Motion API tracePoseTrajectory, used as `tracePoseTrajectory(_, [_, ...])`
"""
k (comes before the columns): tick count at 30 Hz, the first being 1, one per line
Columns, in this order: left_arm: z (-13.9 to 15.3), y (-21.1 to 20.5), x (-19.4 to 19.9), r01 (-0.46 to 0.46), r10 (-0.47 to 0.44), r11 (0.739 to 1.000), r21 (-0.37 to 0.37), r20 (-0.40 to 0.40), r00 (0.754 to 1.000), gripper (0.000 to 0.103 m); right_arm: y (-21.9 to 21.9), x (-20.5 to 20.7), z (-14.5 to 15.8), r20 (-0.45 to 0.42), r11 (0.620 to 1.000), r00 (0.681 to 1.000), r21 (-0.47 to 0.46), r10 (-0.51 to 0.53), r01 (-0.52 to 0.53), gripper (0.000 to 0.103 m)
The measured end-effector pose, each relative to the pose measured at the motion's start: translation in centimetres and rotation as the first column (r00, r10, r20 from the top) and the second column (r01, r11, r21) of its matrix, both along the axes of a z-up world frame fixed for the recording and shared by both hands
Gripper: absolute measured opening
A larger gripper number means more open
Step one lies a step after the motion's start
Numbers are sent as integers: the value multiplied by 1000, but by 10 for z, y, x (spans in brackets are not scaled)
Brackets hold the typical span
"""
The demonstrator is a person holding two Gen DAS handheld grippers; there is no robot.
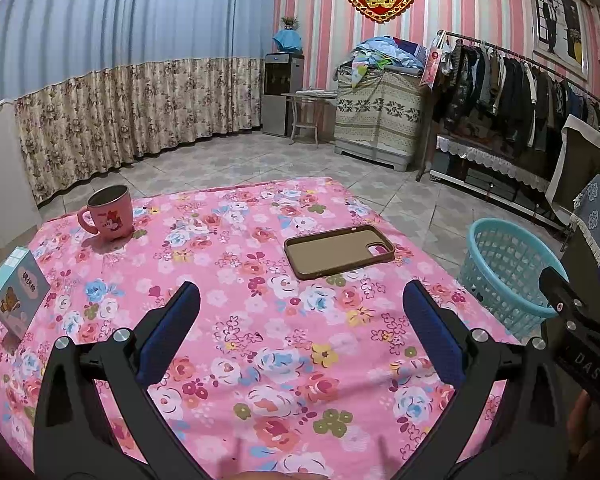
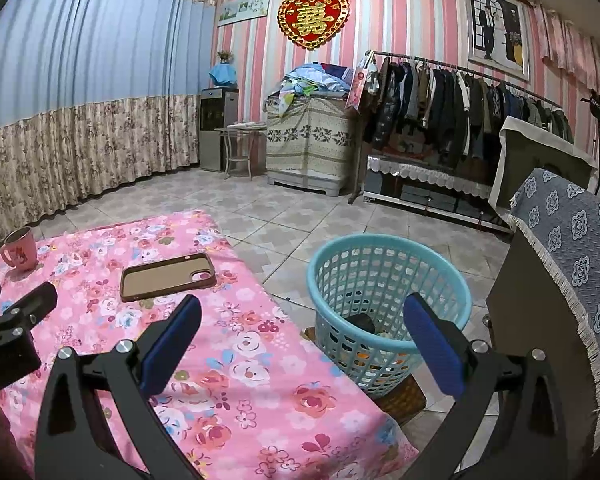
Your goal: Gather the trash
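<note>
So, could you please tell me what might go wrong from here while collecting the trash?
1. The phone case and pink mug aren't obviously trash and might get binned.
2. The small box stands at the table edge; a nudge could tip it off.
3. The basket sits below the table, so drops might miss.

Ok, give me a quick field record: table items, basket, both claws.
table: pink floral cloth
on table: pink mug, brown phone case, small box
basket: light blue, on the floor beside the table, some items inside
left claw: open, empty, over the table
right claw: open, empty, between table edge and basket
</note>
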State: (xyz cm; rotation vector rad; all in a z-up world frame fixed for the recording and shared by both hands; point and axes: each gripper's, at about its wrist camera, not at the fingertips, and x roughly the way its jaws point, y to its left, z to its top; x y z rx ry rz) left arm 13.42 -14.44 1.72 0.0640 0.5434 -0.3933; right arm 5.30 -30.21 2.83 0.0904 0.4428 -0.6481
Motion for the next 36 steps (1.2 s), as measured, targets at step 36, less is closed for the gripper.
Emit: tracePoseTrajectory(36, [-8, -2, -1, 2, -2, 1000, 2, -10, 1000, 98, 1, 4, -1, -2, 1000, 1000, 1, 4, -4, 99])
